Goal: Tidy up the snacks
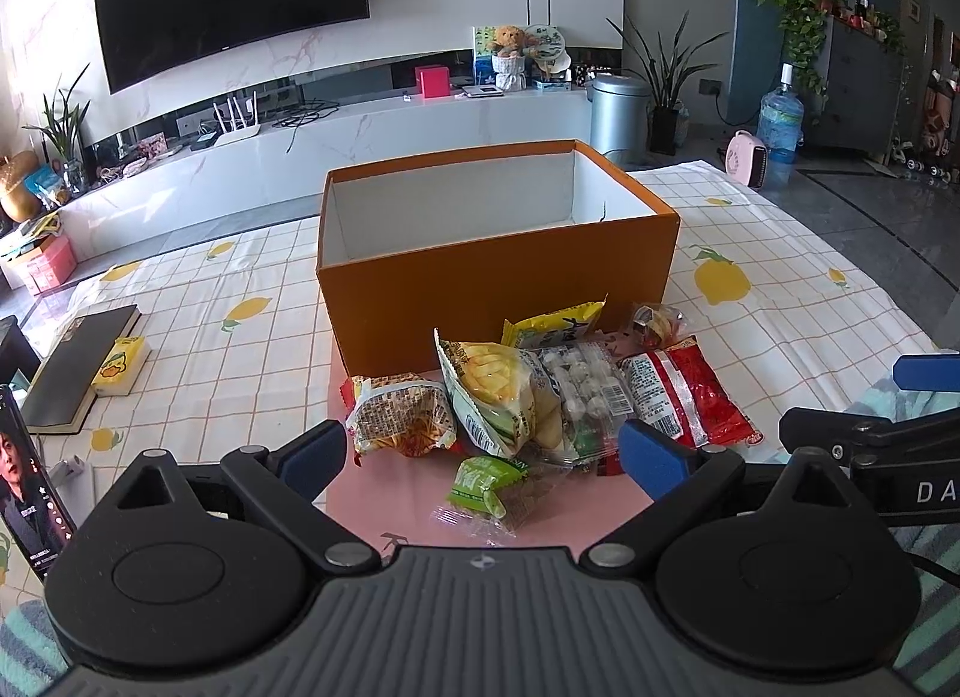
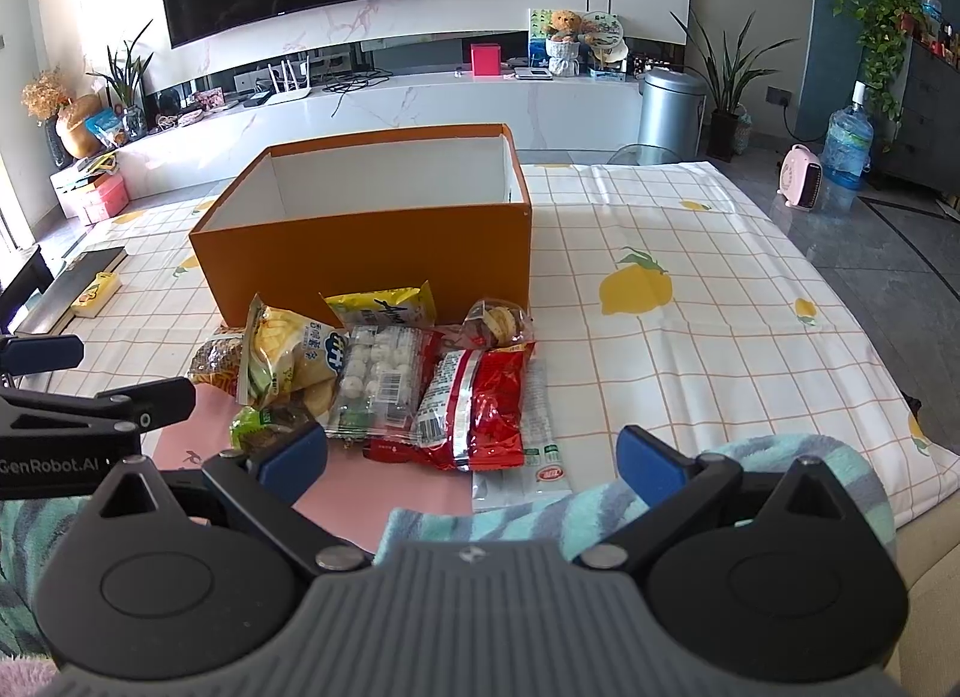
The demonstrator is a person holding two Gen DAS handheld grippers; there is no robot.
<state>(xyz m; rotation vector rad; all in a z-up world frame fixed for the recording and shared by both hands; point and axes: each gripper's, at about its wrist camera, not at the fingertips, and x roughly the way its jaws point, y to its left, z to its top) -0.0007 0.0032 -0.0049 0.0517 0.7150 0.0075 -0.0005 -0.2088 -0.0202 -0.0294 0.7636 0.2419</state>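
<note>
Crinkly plastic snack bags (image 1: 540,391) lie heaped at 6 o'clock of the rectangular cardboard box (image 1: 498,277). Both the left gripper (image 1: 483,451) and right gripper (image 2: 474,454) hover, fingers spread, empty.

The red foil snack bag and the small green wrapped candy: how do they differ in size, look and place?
The red foil snack bag is much larger than the small green wrapped candy. The bag is opaque red with a white label panel; the candy's wrapper is green with a clear end. The bag lies at the pile's right side, the candy at its near edge. Both lie outside the open orange cardboard box.
</note>
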